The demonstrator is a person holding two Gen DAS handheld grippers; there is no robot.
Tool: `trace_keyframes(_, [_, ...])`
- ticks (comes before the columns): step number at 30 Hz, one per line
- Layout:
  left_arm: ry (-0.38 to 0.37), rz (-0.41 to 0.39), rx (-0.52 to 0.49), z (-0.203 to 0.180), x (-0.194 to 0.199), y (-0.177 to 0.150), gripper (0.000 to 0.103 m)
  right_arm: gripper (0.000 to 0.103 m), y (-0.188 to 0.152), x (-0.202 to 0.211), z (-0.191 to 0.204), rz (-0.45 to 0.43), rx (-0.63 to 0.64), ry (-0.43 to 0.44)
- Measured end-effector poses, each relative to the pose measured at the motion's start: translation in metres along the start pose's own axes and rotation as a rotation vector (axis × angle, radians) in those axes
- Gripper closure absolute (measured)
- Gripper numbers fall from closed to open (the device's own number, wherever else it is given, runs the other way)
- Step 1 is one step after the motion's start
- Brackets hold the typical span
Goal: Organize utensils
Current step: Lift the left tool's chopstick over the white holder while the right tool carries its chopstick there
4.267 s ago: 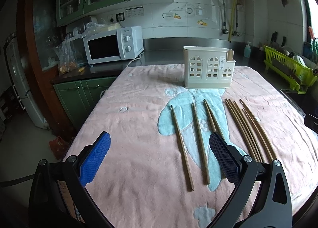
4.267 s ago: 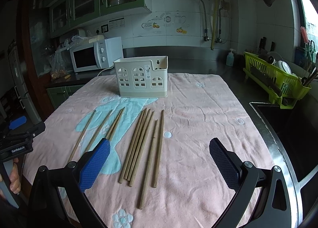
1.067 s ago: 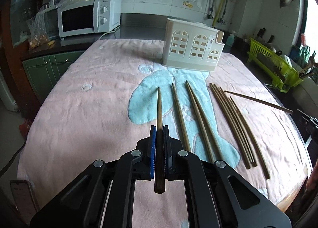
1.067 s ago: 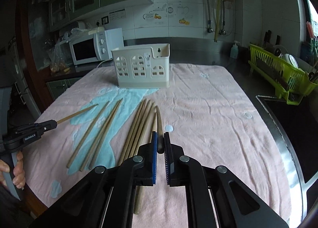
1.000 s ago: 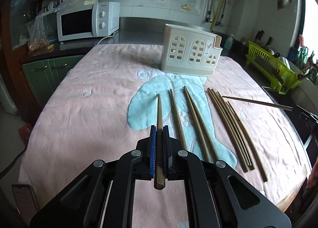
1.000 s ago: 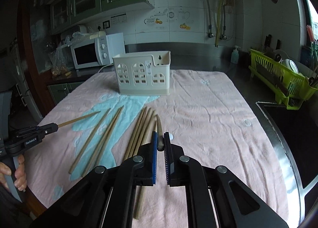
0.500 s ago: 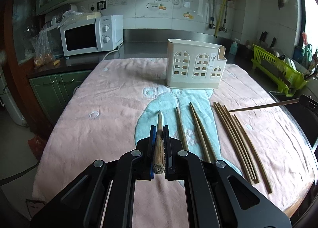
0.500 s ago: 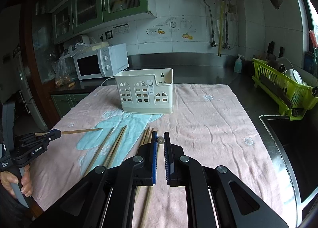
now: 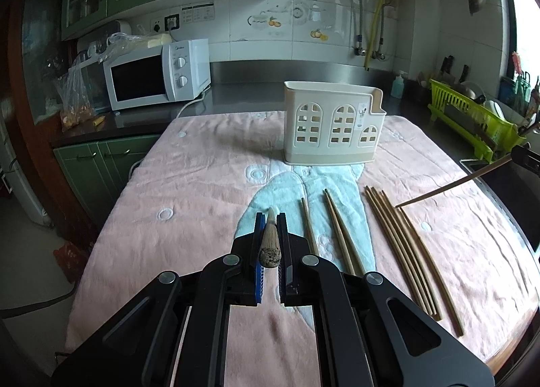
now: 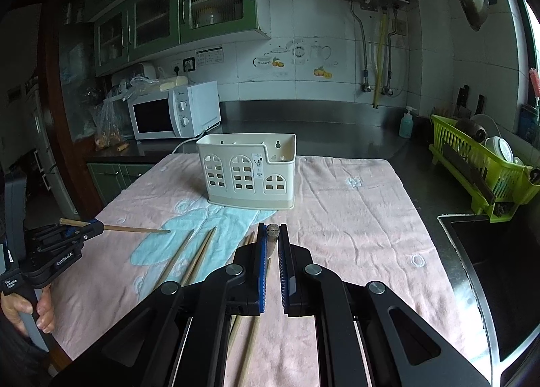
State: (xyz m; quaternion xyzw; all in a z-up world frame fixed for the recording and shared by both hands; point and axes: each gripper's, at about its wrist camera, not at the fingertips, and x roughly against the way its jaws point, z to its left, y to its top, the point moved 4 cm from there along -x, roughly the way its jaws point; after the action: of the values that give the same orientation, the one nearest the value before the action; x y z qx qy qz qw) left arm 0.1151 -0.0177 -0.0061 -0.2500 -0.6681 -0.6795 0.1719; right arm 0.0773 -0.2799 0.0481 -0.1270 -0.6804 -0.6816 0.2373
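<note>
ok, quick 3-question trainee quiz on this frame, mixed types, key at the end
1. True or false: the left claw and the right claw each grip one chopstick.
2. What stands at the far end of the pink towel? A) microwave B) white utensil holder C) dish rack
3. Fill in: the loose chopsticks lie flat on the ____.

Key: 1 true; 2 B, the white utensil holder; 3 towel.

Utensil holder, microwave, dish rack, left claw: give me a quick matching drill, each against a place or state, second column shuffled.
1. utensil holder
2. microwave
3. dish rack
4. left claw

A. shut on a chopstick
B. lime green, on the counter to the right
C. white, on the counter to the left
D. cream, standing on the pink towel

Pairs: 1-D, 2-C, 3-B, 4-A
</note>
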Motion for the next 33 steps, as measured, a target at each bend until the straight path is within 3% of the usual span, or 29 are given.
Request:
trace_keyframes(15, [-0.055,-0.026,0.005,0.004,-0.006,0.043,0.098,0.097,0.051,-0.008,-0.008,-0.013,0.028,0.045])
trace_keyframes(24, [-0.081,-0.104,-0.014,0.008,-0.001,0.113,0.098,0.096,0.11,-0.012,-0.009,-0.059,0.077,0.053])
trace_keyframes(33, [-0.101,-0.222,-0.027,-0.005,0.004,0.205,0.098,0.096,0.17,-0.03,-0.01,-0.067,0.135,0.038])
